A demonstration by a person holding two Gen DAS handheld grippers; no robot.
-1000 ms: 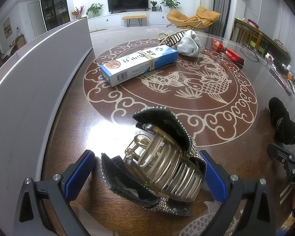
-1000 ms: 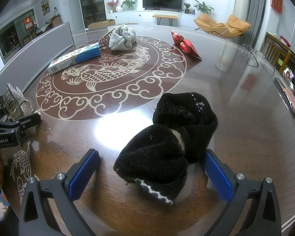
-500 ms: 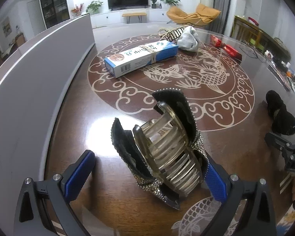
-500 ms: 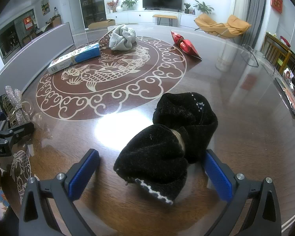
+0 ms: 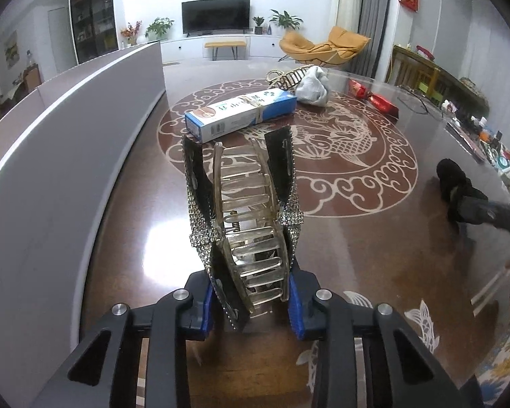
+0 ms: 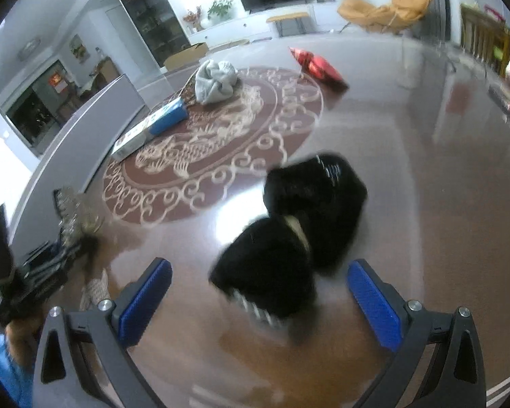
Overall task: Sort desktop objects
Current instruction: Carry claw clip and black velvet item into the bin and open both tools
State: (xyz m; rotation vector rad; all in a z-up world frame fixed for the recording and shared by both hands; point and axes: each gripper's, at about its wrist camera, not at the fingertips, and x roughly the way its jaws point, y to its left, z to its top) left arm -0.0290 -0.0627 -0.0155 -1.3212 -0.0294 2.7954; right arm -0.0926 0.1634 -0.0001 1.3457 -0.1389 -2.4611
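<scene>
hair claw (image 5: 251, 224) | clamped between left gripper (image 5: 250, 301) pads | upright

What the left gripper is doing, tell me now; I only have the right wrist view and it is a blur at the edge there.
Observer: The left gripper has just been closing; its fingers pinch the lower end of the clear claw clip.
Operator: Describe how the clip sits.
Observer: It stands upright, teeth towards the camera, with black rhinestone-edged bow wings on both sides.
Operator: Report on the blue box.
Observer: The blue box has a thin band tied round its middle.
</scene>
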